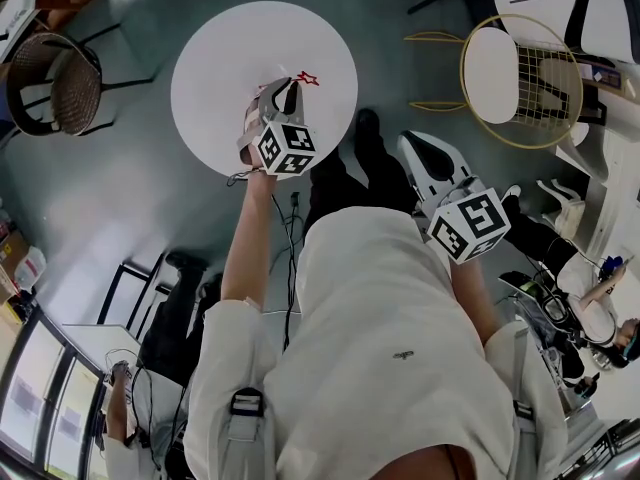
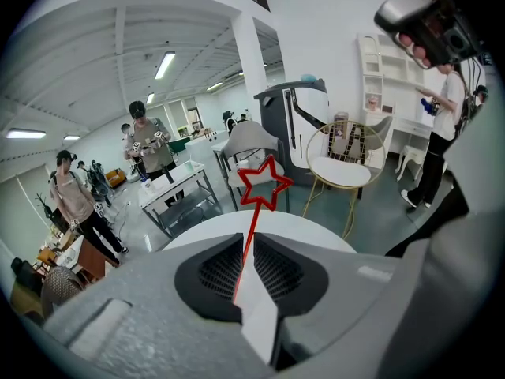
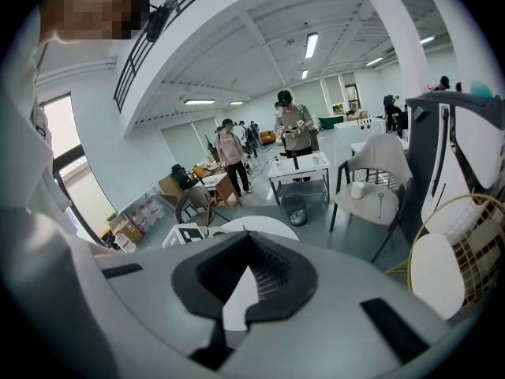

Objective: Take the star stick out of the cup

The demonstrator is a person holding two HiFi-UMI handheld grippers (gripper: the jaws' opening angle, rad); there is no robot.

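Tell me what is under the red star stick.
The white round table lies below the star stick, whose shaft is clamped in the left hand-held gripper. That hand-held gripper hides the stick's lower end.

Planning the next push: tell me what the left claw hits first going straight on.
Probably the round white table: its top lies just beyond the left claw, which grips the star stick. Depth is unclear.

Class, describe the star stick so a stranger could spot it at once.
Find the round white table. Above it, the left gripper pinches a thin red stick between its jaws. Its hollow star top is the only red thing there.
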